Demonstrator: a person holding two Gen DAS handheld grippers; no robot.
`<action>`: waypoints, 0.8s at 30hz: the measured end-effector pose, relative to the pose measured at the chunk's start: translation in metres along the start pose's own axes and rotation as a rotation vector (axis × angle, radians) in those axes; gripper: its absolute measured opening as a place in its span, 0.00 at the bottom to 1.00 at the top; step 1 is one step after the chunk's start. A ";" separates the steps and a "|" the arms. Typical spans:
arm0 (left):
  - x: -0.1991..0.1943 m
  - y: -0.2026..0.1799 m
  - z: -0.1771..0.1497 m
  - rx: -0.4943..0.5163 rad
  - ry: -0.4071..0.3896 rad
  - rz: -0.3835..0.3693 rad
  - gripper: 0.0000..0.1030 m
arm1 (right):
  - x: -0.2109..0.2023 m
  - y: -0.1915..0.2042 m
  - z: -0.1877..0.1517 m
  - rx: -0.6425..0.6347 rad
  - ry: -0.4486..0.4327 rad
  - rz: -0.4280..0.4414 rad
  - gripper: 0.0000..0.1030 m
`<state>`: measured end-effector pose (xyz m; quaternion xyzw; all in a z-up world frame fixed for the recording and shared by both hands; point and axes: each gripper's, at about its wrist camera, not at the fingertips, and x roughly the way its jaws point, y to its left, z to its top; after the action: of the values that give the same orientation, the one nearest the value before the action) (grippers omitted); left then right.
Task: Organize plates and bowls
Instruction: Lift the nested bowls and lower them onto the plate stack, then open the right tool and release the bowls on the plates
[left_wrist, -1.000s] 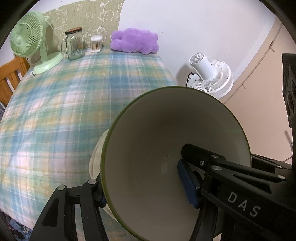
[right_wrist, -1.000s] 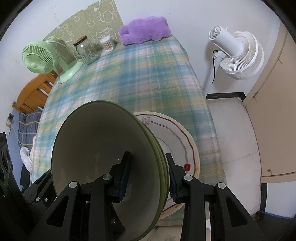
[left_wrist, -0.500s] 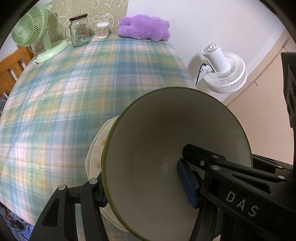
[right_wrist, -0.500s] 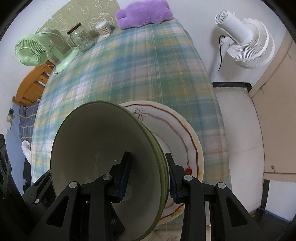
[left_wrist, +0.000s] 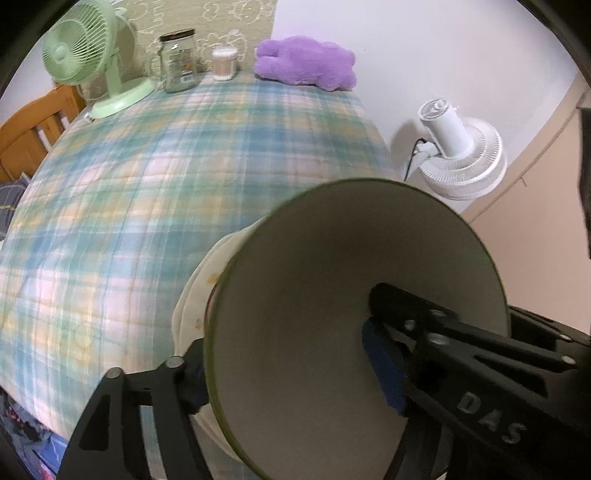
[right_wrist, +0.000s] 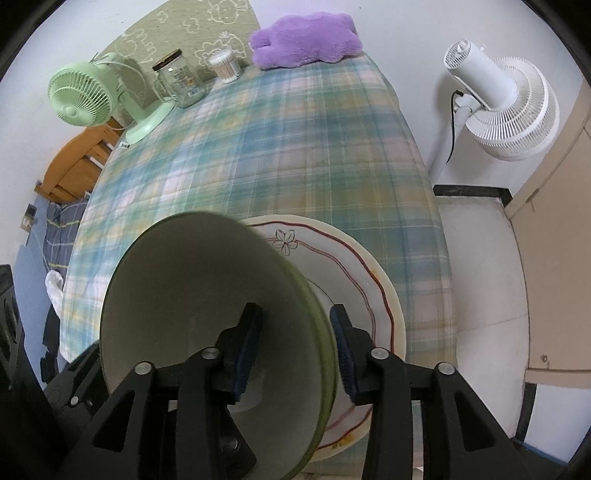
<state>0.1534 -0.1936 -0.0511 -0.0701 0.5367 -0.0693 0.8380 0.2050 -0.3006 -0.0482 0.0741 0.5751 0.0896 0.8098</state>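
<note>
Plaid-covered tabletop (right_wrist: 258, 155) against a white wall, most of its middle wide open.

Both grippers are down at the near right corner, straddling one green-rimmed bowl (right_wrist: 207, 314). The right gripper (right_wrist: 295, 347) has a pad inside the bowl and one outside the stacked rims; its jaws have just been opening and there's a visible gap on the outer side, so it isn't pinching. The left gripper (left_wrist: 291, 369) has also just been opening, jaws wide across the opposite wall. Its outer pad is half hidden, so I can't tell whether it touches.

The bowl sits tilted over a cream plate (right_wrist: 362, 280) with a red wavy line, right at the table's near edge.

Along the far edge: green fan (right_wrist: 81, 96), glass jar (right_wrist: 181, 83), cotton swab tub (right_wrist: 225, 66), purple plush (right_wrist: 306, 38). A white floor fan (right_wrist: 506, 107) stands off the right edge.
</note>
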 end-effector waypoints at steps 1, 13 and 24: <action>0.000 0.002 -0.002 -0.009 0.002 -0.002 0.80 | -0.001 -0.001 -0.002 0.000 -0.003 -0.002 0.52; -0.031 0.001 -0.010 0.009 -0.089 0.035 0.84 | -0.030 0.003 -0.017 -0.013 -0.088 -0.055 0.62; -0.082 0.047 0.009 0.046 -0.262 0.081 0.86 | -0.068 0.047 -0.009 -0.030 -0.269 -0.111 0.62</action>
<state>0.1296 -0.1316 0.0161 -0.0376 0.4236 -0.0378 0.9043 0.1717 -0.2706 0.0219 0.0414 0.4634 0.0428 0.8842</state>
